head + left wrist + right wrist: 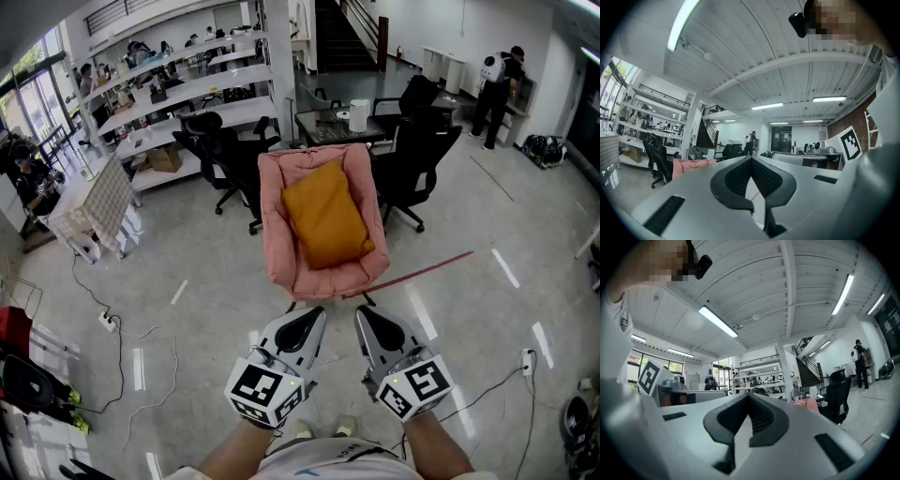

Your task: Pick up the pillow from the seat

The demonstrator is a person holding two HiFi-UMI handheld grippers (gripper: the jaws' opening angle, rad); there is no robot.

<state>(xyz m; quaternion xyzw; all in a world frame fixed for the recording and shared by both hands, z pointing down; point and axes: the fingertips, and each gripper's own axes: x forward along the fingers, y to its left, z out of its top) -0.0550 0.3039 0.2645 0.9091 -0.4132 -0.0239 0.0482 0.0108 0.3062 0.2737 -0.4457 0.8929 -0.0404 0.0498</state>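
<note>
I look steeply down at an orange pillow [325, 214] lying slightly askew in the middle of a padded pink seat [272, 234], with black office chairs [417, 155] crowding it behind and to either side. The left gripper [305, 323] and the right gripper [372, 323] hang side by side close to my body, well short of the seat, each with its jaws pressed together on nothing. As I see it, that is the first risk. If I reach in without spreading the jaws, the closed tips will only poke the pillow and shove it deeper against the seat back. Both gripper views tilt up towards the ceiling, and only a sliver of pink shows in them, so they cannot guide my approach yet. The pillow looks soft and bulky, so a shallow pinch on a corner may slip off, or the pillow may sag and fall once lifted. Its underside rests on the seat's own pink padding, so a deep bite could catch that fabric too and drag the seat. A loose cable [141, 375] trails across the floor to my left, a snag if I drift that way.
</note>
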